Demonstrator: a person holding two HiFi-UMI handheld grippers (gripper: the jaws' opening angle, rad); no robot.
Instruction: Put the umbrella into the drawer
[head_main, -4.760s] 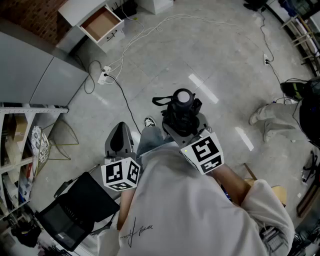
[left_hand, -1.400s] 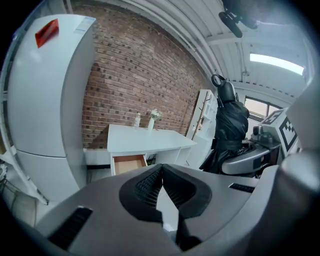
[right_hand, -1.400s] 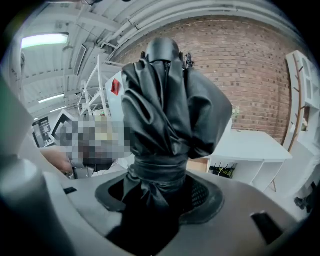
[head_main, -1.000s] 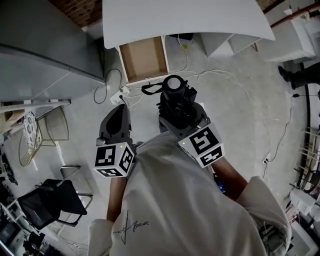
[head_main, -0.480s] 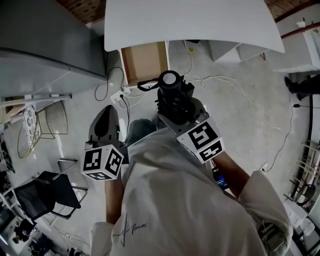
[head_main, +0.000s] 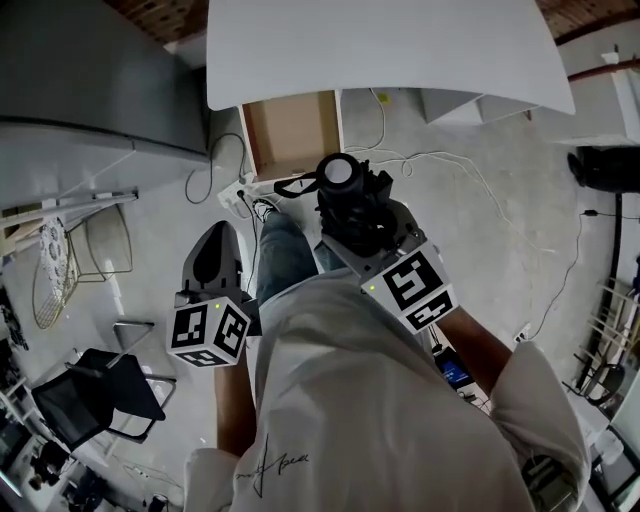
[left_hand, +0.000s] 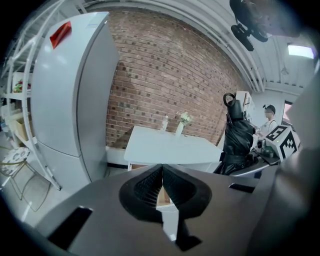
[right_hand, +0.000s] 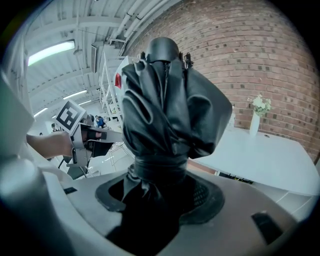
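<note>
Since the drawer (head_main: 292, 130) already stands open under the worktop (head_main: 390, 45), the right tool (head_main: 350, 212), clamped on the folded umbrella (head_main: 338, 175), holds it upright just short of the drawer. The left tool (head_main: 213, 262), jaws together and empty, hangs farther back, probably unneeded.

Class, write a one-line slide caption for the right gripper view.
Right gripper holds a folded black umbrella, with a white table and brick wall behind.

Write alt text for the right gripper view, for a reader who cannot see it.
The right gripper is shut on a folded black umbrella, which stands up and fills the middle of the view. Behind it are a brick wall and a white table with a vase of flowers at right. The left gripper shows at left.
</note>
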